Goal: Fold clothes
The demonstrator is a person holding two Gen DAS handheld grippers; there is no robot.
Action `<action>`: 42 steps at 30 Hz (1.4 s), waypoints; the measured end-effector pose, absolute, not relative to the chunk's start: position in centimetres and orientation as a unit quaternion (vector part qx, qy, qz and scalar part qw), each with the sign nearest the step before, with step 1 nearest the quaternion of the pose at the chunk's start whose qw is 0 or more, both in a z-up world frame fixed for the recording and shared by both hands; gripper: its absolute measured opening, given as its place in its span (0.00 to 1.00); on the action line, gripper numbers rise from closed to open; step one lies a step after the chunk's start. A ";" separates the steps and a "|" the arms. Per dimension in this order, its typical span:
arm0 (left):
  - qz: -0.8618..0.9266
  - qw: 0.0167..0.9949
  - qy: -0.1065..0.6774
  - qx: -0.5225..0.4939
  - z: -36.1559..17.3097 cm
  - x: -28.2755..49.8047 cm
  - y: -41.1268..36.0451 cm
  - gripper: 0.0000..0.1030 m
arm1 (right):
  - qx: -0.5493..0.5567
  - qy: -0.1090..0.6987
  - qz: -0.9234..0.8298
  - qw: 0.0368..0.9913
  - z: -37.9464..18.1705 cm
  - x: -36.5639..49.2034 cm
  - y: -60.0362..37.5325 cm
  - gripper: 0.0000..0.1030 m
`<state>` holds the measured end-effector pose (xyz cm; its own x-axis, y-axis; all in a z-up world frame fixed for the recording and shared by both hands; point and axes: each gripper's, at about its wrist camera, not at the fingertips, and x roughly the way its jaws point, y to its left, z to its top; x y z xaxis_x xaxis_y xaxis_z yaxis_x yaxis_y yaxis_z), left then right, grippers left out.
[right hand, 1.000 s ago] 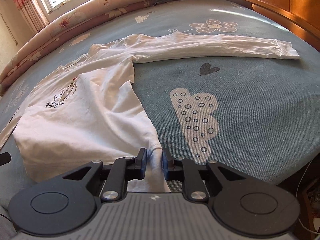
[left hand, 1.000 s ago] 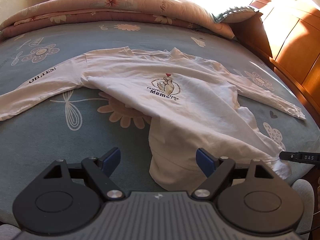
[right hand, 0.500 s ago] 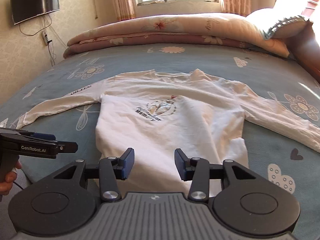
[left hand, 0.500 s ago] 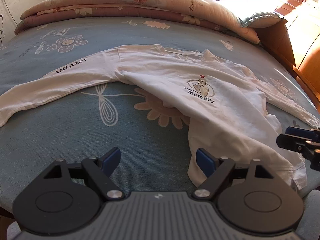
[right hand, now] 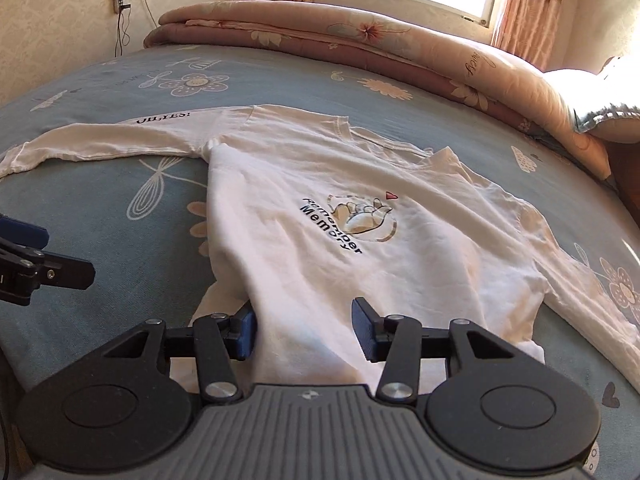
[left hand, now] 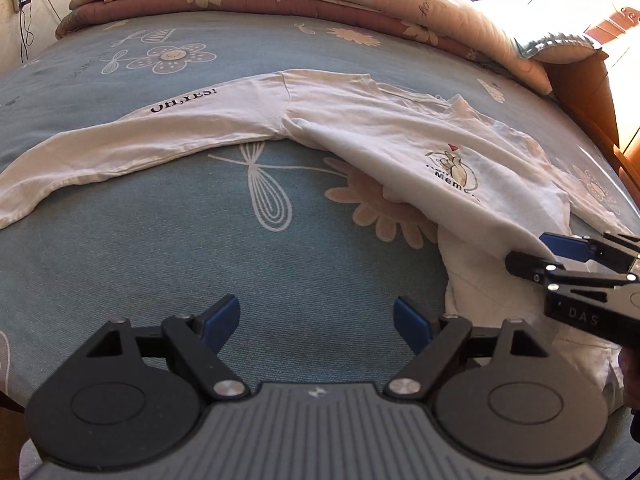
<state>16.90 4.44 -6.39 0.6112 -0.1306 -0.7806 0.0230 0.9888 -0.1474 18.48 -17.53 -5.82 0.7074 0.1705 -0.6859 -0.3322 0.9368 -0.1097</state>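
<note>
Both sets of fingers stand apart with nothing clamped: our left gripper (left hand: 316,320) hangs wide open over bare blue bedsheet (left hand: 160,264), and our right gripper (right hand: 304,330) has its jaws parted over the hem area of the white long-sleeved shirt (right hand: 360,248), cloth below them but no pad pressing on it. We find the shirt face up on the bed, chest print showing, its body skewed and rumpled toward the right side, the "OH,YES!" sleeve (left hand: 132,140) stretched out to the left and the other sleeve running off to the right. We judge the step in hand to be squaring the body before any fold. To do it well, we take the two hem corners, one per gripper, pinching only a small bite of both layers. We then draw the hem toward us evenly until the side seams lie straight, keeping the cloth low on the sheet so the sleeves do not drag.
</note>
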 end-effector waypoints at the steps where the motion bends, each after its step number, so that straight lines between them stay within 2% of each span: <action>1: -0.045 0.895 0.439 -0.060 -6.5 17.0 4.3 0.82 | -0.104 0.357 0.128 0.919 -5.8 18.9 -18.4 0.51; 12: -0.072 0.894 0.438 -0.054 -6.6 17.5 2.7 0.82 | -0.085 0.375 0.021 0.923 -7.3 25.7 -25.1 0.54; 16: -0.098 0.896 0.429 -0.062 -6.8 18.0 2.3 0.81 | -0.063 0.376 0.000 0.925 -7.2 25.8 -26.6 0.54; 20: -0.125 0.897 0.421 -0.049 -7.1 18.8 1.1 0.77 | -0.022 0.353 0.003 0.935 -5.8 22.9 -27.8 0.54; 25: -0.138 0.893 0.427 -0.039 -7.9 19.5 -0.6 0.77 | 0.030 0.300 0.076 0.950 -3.0 17.1 -28.1 0.54; 30: -0.132 0.889 0.436 -0.037 -8.3 19.5 -0.7 0.77 | -0.087 0.268 0.206 0.937 -1.9 14.4 -23.1 0.54; 40: -0.098 0.891 0.441 -0.047 -8.3 19.2 2.4 0.78 | -0.356 0.281 0.266 0.851 -7.2 17.1 -13.3 0.54; 42: -0.097 0.890 0.442 -0.051 -8.4 19.2 2.8 0.79 | -0.414 0.264 0.249 0.835 -9.0 17.2 -12.1 0.54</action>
<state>19.15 2.79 -8.38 0.5898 -0.2188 -0.7773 0.1281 0.9758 -0.1775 17.23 -12.06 -9.00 0.7374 0.1975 -0.6460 -0.6335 0.5342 -0.5598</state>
